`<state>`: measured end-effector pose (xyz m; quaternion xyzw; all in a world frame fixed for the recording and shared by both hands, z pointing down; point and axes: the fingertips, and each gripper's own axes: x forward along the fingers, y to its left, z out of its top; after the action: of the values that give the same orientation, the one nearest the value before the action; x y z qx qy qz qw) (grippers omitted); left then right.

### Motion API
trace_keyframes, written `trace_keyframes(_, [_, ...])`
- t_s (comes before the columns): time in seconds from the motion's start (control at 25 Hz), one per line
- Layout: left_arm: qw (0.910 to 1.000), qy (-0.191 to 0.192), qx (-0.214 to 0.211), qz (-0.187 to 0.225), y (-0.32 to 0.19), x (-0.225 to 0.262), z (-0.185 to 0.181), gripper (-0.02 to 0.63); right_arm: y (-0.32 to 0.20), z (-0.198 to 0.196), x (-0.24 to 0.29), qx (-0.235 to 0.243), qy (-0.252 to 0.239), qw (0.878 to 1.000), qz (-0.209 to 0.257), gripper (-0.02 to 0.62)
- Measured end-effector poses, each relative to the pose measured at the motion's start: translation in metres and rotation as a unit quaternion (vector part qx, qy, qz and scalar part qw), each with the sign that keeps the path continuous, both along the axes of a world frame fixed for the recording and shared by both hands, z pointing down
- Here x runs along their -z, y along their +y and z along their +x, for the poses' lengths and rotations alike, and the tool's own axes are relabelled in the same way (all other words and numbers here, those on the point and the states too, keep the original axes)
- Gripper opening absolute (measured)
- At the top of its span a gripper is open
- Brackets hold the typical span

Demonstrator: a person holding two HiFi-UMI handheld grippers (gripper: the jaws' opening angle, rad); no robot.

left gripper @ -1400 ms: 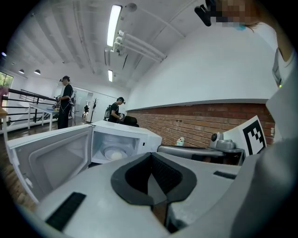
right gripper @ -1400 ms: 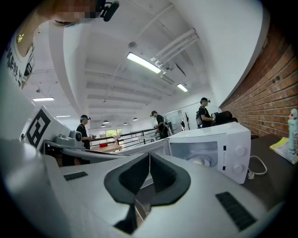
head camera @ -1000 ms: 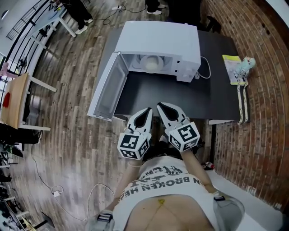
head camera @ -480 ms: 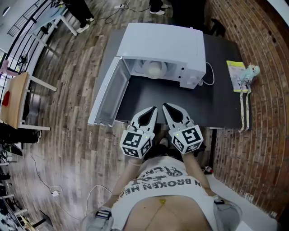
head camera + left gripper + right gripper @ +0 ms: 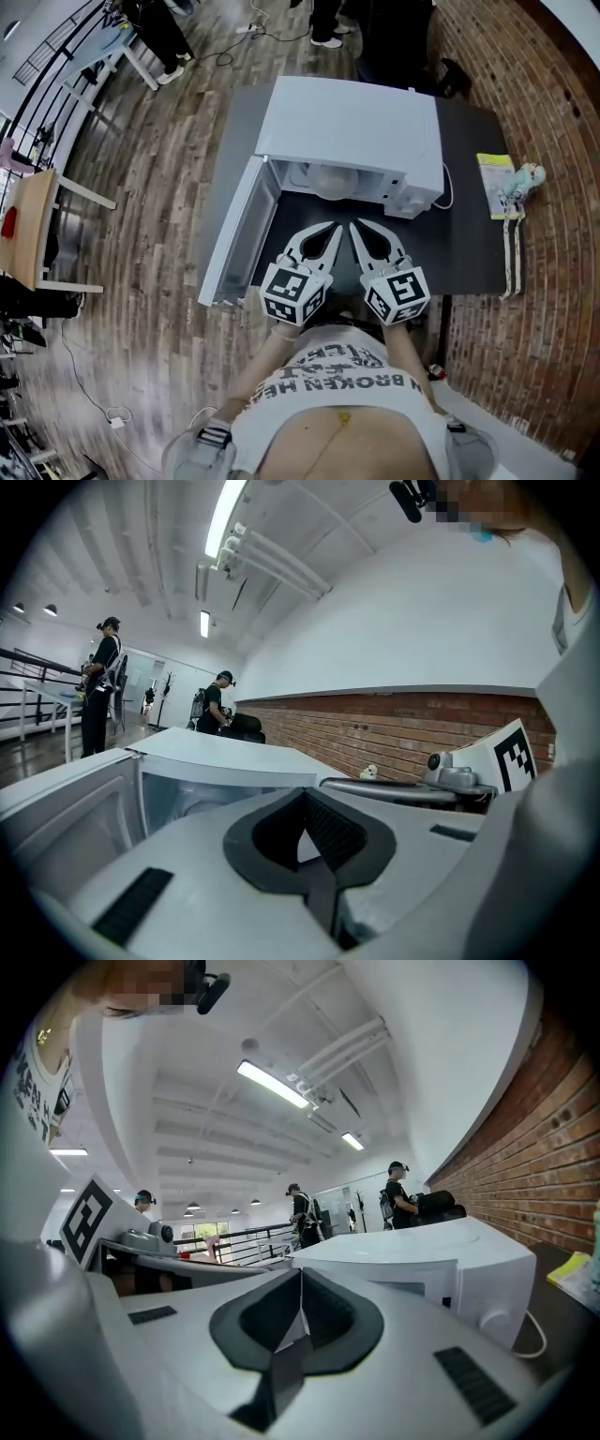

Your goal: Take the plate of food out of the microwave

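Head view has the microwave [image 5: 352, 131] by the tabletop [image 5: 469, 234]'s far edge, its door [image 5: 239, 234] swung wide and the plate of food [image 5: 330, 178] inside its cavity, with the left tongs [image 5: 333, 228] and right tongs [image 5: 356, 228] side by side over the near edge, short of it. Left gripper view shows jaws pressed together on nothing, facing the cavity. Right gripper view shows the same, so this reads as the approach; next they must spread and reach in for the plate's rim
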<state>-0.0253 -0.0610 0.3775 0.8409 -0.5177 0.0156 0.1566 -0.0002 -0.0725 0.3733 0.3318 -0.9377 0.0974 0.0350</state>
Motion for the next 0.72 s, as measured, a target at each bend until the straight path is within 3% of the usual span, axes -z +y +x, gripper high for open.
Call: trace_keyframes(0.72, [0.9984,0.016,-0.053,-0.016,-0.067,-0.021,-0.058,0.008,-0.061,-0.050,-0.020,-0.058,0.012,0.998,-0.020,0.009])
